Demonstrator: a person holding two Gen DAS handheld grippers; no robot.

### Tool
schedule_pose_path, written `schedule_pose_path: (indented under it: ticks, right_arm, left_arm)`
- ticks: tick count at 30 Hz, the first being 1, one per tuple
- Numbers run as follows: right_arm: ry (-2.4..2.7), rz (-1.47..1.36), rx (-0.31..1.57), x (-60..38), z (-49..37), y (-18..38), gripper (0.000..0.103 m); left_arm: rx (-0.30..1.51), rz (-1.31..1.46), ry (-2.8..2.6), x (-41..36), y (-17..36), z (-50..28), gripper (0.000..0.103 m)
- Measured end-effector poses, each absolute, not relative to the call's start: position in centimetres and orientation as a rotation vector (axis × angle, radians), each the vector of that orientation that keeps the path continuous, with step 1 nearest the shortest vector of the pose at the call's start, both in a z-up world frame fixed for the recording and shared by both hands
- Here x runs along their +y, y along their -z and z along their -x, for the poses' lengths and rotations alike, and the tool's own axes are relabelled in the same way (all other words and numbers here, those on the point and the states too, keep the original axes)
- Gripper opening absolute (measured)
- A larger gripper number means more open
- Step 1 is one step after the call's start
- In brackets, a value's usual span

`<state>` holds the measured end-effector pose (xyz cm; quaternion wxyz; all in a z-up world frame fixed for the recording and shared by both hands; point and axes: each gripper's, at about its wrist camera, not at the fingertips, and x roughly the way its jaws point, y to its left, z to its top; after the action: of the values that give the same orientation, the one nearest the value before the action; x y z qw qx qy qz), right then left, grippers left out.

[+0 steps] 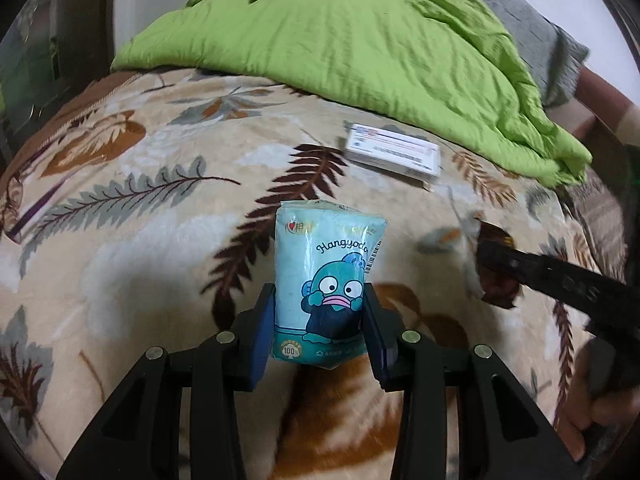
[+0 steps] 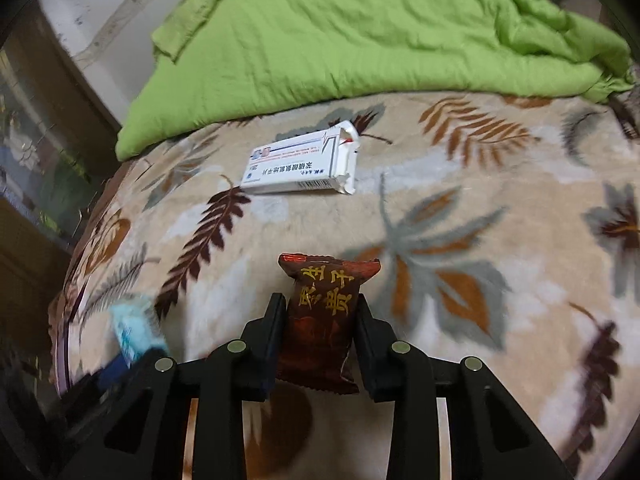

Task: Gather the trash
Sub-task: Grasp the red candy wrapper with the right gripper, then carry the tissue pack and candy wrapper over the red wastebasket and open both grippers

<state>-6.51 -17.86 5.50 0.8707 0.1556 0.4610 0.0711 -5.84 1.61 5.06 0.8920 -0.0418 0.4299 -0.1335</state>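
Note:
My left gripper is shut on a light blue tissue pack with a cartoon fish face, held above the leaf-patterned blanket. My right gripper is shut on a dark red snack wrapper with gold characters. The wrapper also shows in the left wrist view at the right, in the other gripper's fingers. The tissue pack shows blurred at the lower left of the right wrist view. A white medicine box with an open end flap lies on the blanket ahead of both grippers, also seen in the left wrist view.
A crumpled green quilt is heaped across the far side of the bed, also in the right wrist view. Grey cloth lies behind it. The bed's left edge drops to dark furniture.

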Motion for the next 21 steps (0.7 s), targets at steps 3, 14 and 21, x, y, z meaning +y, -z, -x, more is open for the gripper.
schedule_pose_path:
  ticks: [3, 14, 21]
  right_arm:
    - [-0.154, -0.300, 0.927, -18.3, 10.4, -6.8, 0.035]
    - [-0.109, -0.223, 0.762, -19.5, 21.3, -12.0, 0.035]
    - [-0.061, -0.239, 0.744, -19.9, 24.2, -11.4, 0.035]
  left_arm:
    - [0.879, 0.040, 0.288, 1.2, -5.8, 8.1, 0.039]
    - [0.788, -0.029, 0.315, 0.8, -10.3, 14.8, 0.039]
    - [0.738, -0.100, 0.321, -0.5, -11.2, 17.8, 0.040]
